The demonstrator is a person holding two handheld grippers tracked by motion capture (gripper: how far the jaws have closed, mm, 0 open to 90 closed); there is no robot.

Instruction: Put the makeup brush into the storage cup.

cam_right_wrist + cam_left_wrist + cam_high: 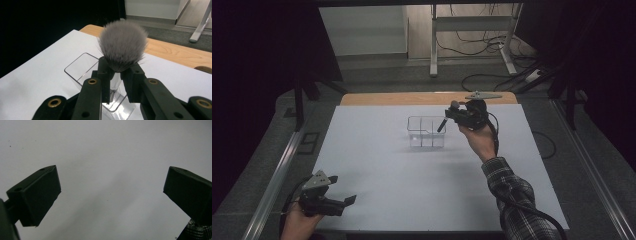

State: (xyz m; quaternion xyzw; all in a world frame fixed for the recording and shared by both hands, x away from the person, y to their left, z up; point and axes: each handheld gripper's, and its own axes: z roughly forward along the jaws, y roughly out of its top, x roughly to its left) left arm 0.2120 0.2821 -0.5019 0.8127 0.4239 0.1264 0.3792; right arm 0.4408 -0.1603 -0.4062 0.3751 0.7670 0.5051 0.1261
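A makeup brush (pixel 122 47) with a full grey head of bristles is clamped in the right gripper (pixel 117 80), whose jaws press on its shiny handle just below the bristles. Seen from the high view, the brush (pixel 443 121) hangs tilted, bristle end up by the gripper and dark handle end slanting down into a clear plastic organiser box (pixel 414 135). The box has thin dividers that split it into several compartments, and it stands on the white sheet (pixel 377 165) that covers the bench, a little past the middle and toward the far edge. The handle tip sits at the right-hand side of the box; whether it has touched the bottom cannot be told.

The step in hand looks like standing the brush in a compartment. To do it well, the handle should be brought nearer upright so it clears the divider, then lowered until it rests on the floor of the compartment before the jaws let go. Letting go while tilted could tip it against the light box or out over the rim.

The right gripper (pixel 462 117) is held over the box's right side by a hand with a checked sleeve (pixel 507 192). The left gripper (pixel 332 202) rests well apart at the near left corner of the bench, jaws standing wide with nothing between them. A strip of bare wood (pixel 427 98) shows along the far edge.
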